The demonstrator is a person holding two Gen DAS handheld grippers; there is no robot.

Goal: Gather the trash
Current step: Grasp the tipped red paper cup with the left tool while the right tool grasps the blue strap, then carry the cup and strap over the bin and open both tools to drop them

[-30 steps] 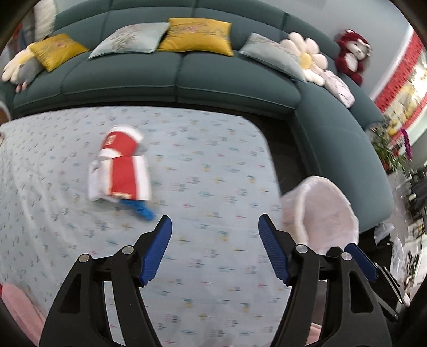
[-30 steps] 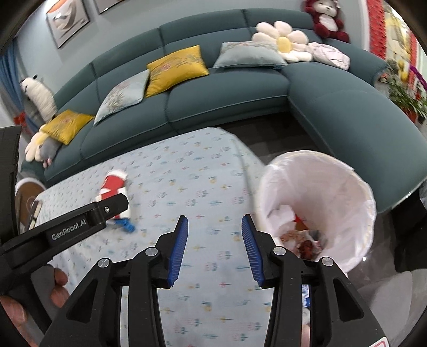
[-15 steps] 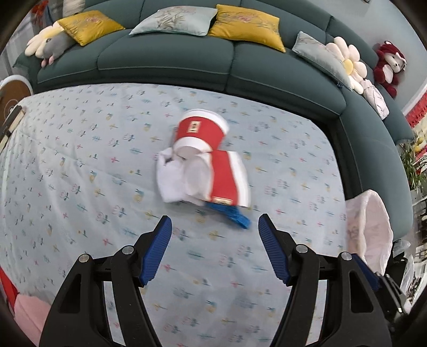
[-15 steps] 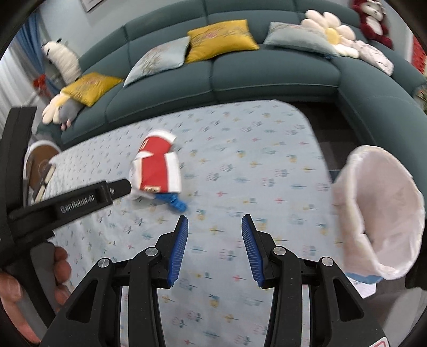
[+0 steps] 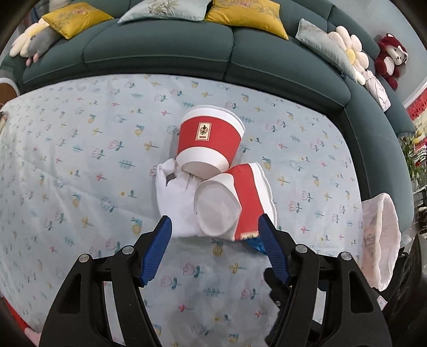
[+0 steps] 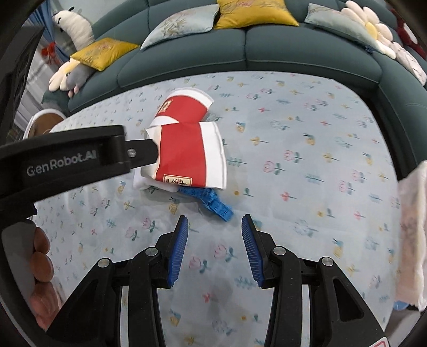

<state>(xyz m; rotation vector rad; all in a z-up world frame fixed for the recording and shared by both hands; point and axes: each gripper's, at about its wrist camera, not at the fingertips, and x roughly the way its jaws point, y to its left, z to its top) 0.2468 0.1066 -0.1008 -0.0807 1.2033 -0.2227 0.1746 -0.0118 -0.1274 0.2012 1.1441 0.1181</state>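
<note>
On the desk [image 5: 80, 165] ahead of my left gripper [image 5: 213, 235], now closer, jaws apart, two red paper cups [image 5: 213, 141] hide most of a blue scrap [image 5: 254, 244]. My right gripper [image 6: 214, 227] gapes; the trash bag [image 6: 412, 227] is cut off.

A teal sofa [image 5: 160, 48] holds 2 yellow cushions [image 5: 77, 18], a daisy pillow [image 5: 351, 53] and a red teddy [image 5: 391, 58].

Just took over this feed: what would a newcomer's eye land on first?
Two red-and-white paper cups lie tipped over mid-table, far cup and near cup, on a crumpled white napkin, with a blue scrap peeking out beside them. The open left hand-held gripper frames the near cup; the white bin bag waits at the table's right edge.
</note>
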